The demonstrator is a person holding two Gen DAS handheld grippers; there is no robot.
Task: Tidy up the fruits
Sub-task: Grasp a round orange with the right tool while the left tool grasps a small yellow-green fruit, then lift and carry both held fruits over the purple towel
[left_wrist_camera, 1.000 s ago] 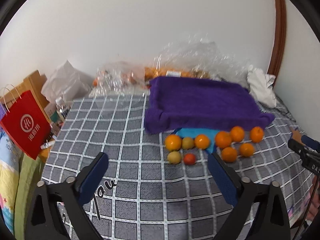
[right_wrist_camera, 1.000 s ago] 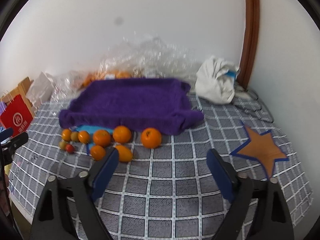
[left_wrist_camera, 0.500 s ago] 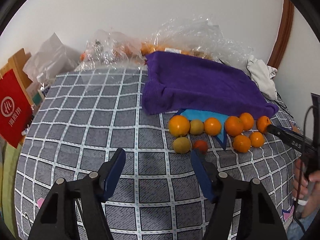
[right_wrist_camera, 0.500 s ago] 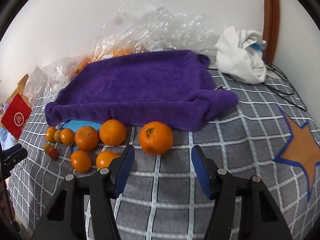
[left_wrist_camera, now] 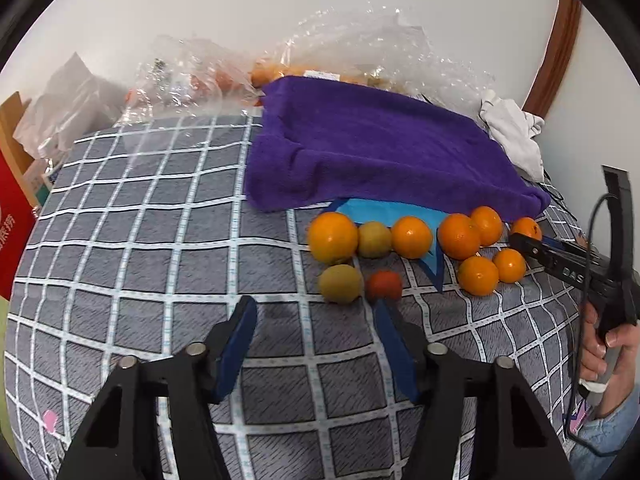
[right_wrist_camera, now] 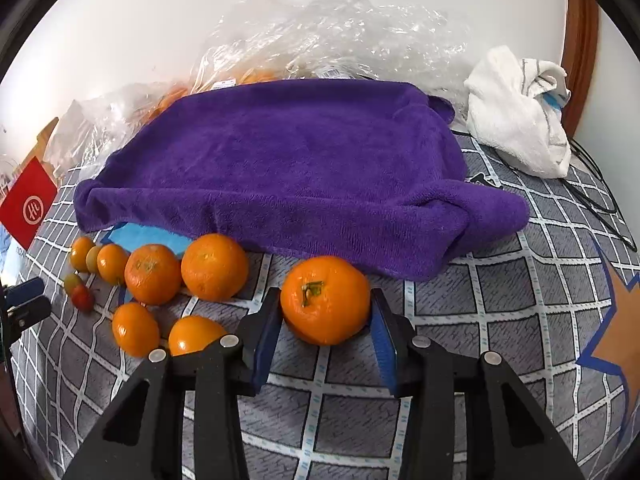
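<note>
— 2 tools are lower and nearer the fruit than a second ago, and both have been closing their jaws. What does each have?

— The right tool (right_wrist_camera: 325, 294) has an orange (right_wrist_camera: 320, 312) between its blue pads, and both pads appear to press its sides. That orange is the 1 at the right end of the group, lying on the grey checked bedcover (left_wrist_camera: 140, 220) just in front of the purple towel (right_wrist_camera: 300, 160).

— So it is grasping it?

— I judge so, though the orange rests on the cover and is not yet lifted.

— And the left tool (left_wrist_camera: 314, 304)?

— Half closed on nothing. Its tips sit just short of a small red fruit (left_wrist_camera: 385, 285) and a yellow-green fruit (left_wrist_camera: 340, 283), with only bedcover between them.

— What does that mean for the sorting?

— Probably the first pick is starting on the right, and the left is lining up on the small fruit.

— How does the orange look?

— Round, glossy, slightly flattened, with a green stem stub facing the camera. Its skin looks firm and unmarked. It is wider than the other 9 fruits to its left, and fills the gap between the pads.
</note>
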